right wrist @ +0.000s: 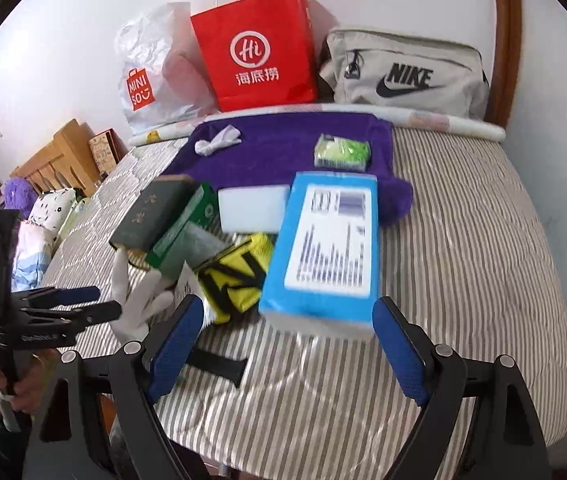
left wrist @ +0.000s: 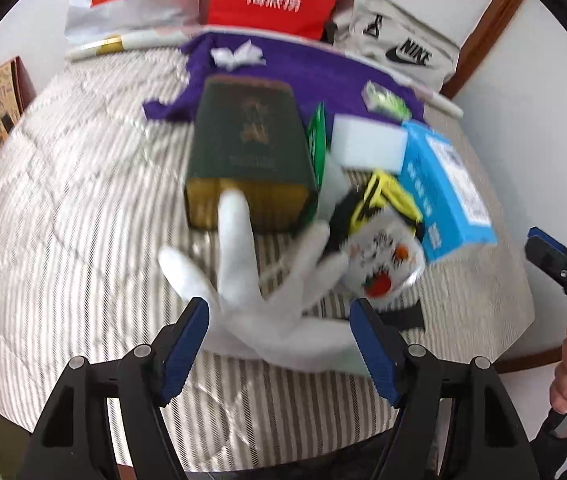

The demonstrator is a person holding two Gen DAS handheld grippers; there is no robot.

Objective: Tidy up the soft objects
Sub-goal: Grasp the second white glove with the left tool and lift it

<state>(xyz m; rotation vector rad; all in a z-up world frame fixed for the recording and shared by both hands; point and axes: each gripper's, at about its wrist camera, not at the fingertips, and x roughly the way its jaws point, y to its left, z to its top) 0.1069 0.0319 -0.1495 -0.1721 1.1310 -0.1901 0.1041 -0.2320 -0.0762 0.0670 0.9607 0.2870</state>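
Blue-padded fingers of the left gripper stand apart around a limp white glove, low in the frame on the striped bed, pads not pressing it. Right gripper gapes wide and empty below a blue box. Beyond lies a purple cloth.

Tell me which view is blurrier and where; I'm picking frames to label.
Left wrist view: heavy motion blur on the white glove, green book and blue box; the gripper fingers stay sharp. Right wrist view: clearer, bag logos readable, mild smear on the blue box. Both show fisheye bending and dark corners.
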